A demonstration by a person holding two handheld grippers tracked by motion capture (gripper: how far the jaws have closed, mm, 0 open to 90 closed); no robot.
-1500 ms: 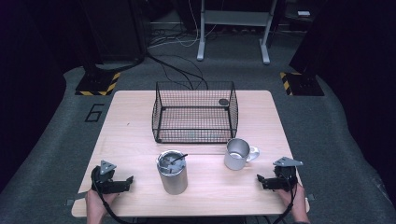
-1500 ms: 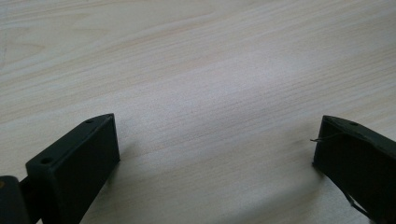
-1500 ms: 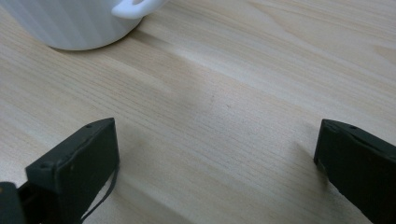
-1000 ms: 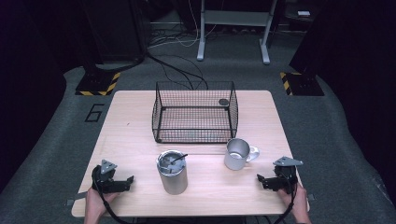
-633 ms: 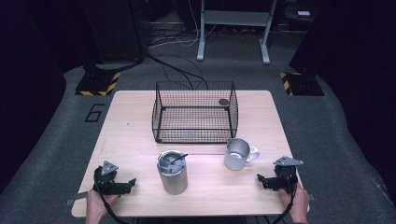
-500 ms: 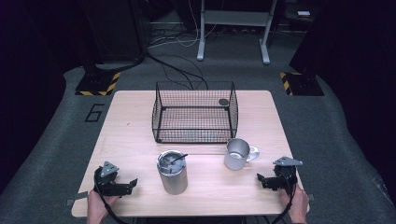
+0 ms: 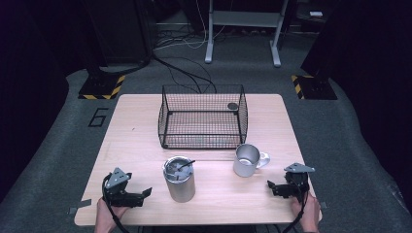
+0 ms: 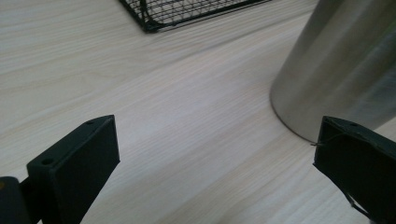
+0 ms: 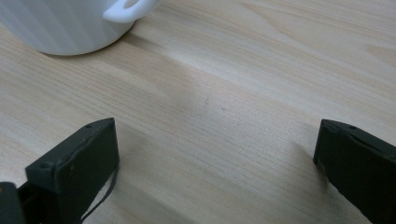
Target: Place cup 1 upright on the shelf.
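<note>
Near the table's (image 7: pixel 145 131) front edge, both grippers rest wide open and empty: left gripper (image 7: pixel 144 193) beside the tumbler (image 7: pixel 179 179), right gripper (image 7: pixel 270 185) near the mug (image 7: pixel 246 160). Best to approach each vessel squarely, jaws straddling it.

Steel tumbler (image 7: pixel 179 179) near left tool (image 7: pixel 142 194); mug (image 7: pixel 247 160) near right tool (image 7: pixel 271 186); both tools gaping.

- A steel tumbler (image 7: pixel 179 179) is standing upright near the table's front edge, something thin and dark leaning out over its rim.
- A metal mug (image 7: pixel 246 160) is sitting upright to its right, well apart, handle pointing right.
</note>
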